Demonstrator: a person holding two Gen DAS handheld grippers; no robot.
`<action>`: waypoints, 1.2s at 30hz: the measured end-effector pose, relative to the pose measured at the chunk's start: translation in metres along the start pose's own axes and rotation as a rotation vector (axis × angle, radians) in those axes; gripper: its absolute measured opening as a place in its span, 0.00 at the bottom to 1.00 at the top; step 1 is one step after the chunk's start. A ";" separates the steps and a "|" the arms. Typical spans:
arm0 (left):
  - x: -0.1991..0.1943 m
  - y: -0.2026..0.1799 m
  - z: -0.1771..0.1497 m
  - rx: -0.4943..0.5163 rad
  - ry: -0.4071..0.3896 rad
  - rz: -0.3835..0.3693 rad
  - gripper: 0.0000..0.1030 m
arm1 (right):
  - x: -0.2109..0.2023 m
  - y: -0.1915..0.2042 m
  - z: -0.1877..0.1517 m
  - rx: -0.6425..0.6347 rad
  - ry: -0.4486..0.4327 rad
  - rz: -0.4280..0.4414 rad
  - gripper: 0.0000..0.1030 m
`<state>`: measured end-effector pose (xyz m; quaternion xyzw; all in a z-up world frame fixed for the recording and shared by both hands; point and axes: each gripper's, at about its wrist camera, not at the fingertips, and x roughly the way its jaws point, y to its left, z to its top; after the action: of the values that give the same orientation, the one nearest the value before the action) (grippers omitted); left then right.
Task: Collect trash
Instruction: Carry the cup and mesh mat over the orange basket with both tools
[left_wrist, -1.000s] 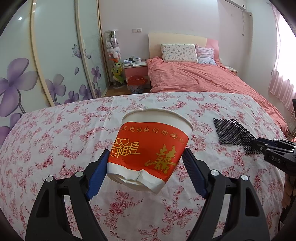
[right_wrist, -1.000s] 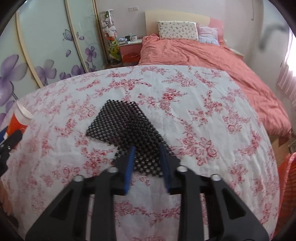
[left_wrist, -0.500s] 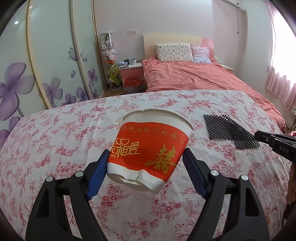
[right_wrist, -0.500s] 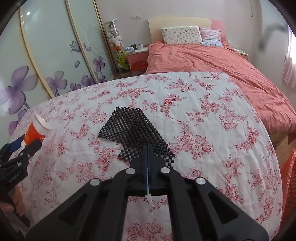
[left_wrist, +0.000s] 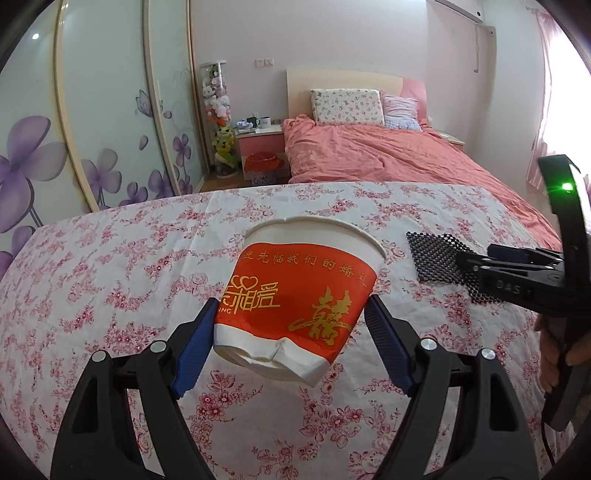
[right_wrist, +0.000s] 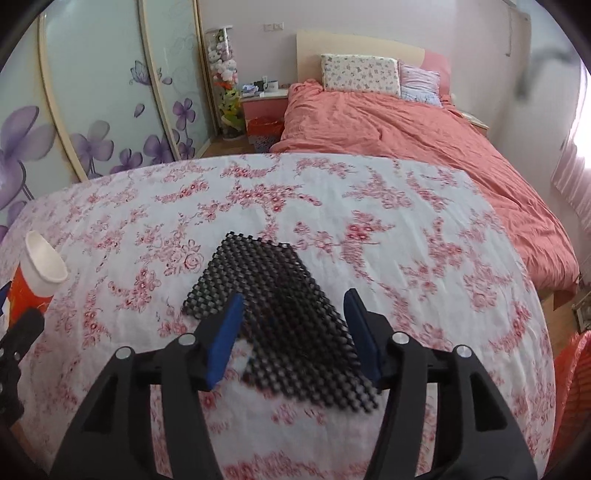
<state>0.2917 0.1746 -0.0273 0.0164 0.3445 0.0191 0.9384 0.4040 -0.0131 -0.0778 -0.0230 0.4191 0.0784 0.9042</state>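
Observation:
A dented red-and-white paper cup (left_wrist: 303, 295) hangs tilted above the flowered tablecloth (left_wrist: 110, 280), and my left gripper (left_wrist: 291, 306) is shut on its lower part. The cup's rim also shows at the left edge of the right wrist view (right_wrist: 37, 269). A black mesh mat (right_wrist: 258, 273) lies flat on the cloth. My right gripper (right_wrist: 293, 297) hovers over its near half with the jaws opening; the mat lies between them, and the blue pads do not press on it. In the left wrist view that gripper (left_wrist: 491, 258) sits over the mat (left_wrist: 432, 254) at the right.
Beyond the table stands a bed with a coral duvet (left_wrist: 388, 155), a bedside table (left_wrist: 258, 136) and a red-lined bin (left_wrist: 264, 168). Flowered wardrobe doors (left_wrist: 92, 110) fill the left. An orange-red basket (right_wrist: 572, 387) shows at the table's lower right.
The right gripper's jaws were narrow at the mat's near edge, then fully shut and drawn back; now they stand wide over the mat. The left gripper and cup have stayed put.

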 end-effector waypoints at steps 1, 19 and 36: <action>0.001 0.001 -0.001 -0.001 0.002 0.000 0.76 | 0.004 0.001 0.001 -0.004 0.007 -0.011 0.55; 0.005 -0.002 -0.004 0.000 0.010 0.003 0.76 | -0.007 -0.026 -0.008 0.106 -0.006 0.016 0.11; -0.041 -0.040 0.002 0.038 -0.050 -0.042 0.76 | -0.098 -0.067 -0.042 0.178 -0.101 0.036 0.10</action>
<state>0.2630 0.1328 -0.0011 0.0274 0.3214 -0.0075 0.9465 0.3205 -0.0954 -0.0320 0.0692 0.3787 0.0581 0.9211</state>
